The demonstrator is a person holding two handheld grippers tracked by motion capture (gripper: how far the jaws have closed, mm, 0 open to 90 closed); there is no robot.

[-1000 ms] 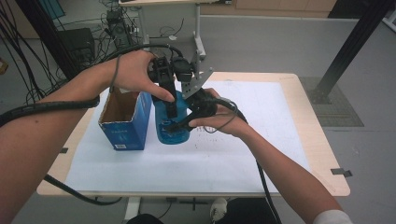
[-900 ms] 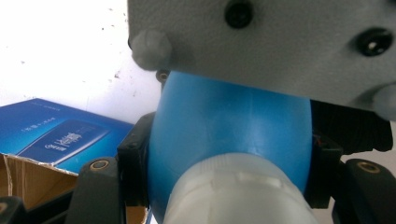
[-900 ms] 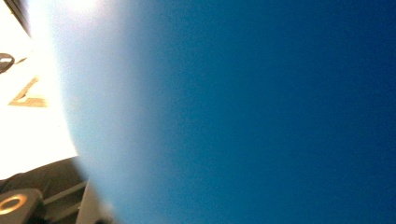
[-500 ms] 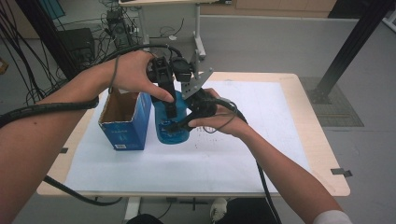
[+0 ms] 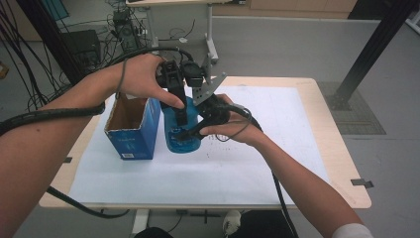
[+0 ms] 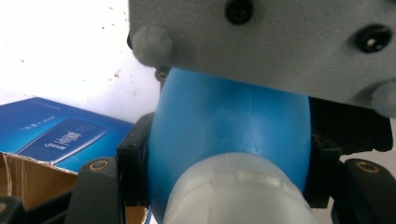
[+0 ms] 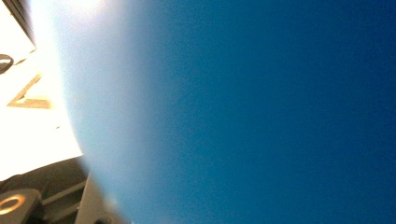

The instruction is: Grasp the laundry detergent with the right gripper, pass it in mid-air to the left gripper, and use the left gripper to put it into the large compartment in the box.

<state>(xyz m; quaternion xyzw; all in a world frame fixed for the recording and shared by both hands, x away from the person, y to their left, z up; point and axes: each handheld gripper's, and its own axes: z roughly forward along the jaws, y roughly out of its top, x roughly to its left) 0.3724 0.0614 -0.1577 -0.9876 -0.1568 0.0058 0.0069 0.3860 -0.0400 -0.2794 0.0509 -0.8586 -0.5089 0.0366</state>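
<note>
Two grippers work on one blue bottle (image 5: pixel 179 134), which stands upright on the white sheet (image 5: pixel 198 173) of the table, just beside the open blue carton (image 5: pixel 130 130), on the carton's right in the high view. The left gripper (image 5: pixel 181 111) comes down from above the bottle; in the left gripper view its black jaws sit against both sides of the blue shoulder (image 6: pixel 229 126), just above the pale ribbed cap (image 6: pixel 236 196), so it pinches the bottle near the top. The right gripper (image 5: pixel 190 133) reaches in level from the side away from the carton, and the right gripper view is pressed so close to the blue wall (image 7: pixel 261 112) that its jaws are hidden; they appear closed against the body, holding it.

The bottle looks like smooth, stiff plastic, probably light, and its rounded wall could slip or turn under flat pads. The shoulder below the cap seems the surest hold, with the lower body braced.

The left hand (image 5: pixel 141 79) arches over, wrist bent down; the right hand (image 5: pixel 233 124) lies palm-in, forearm low across the sheet.
</note>
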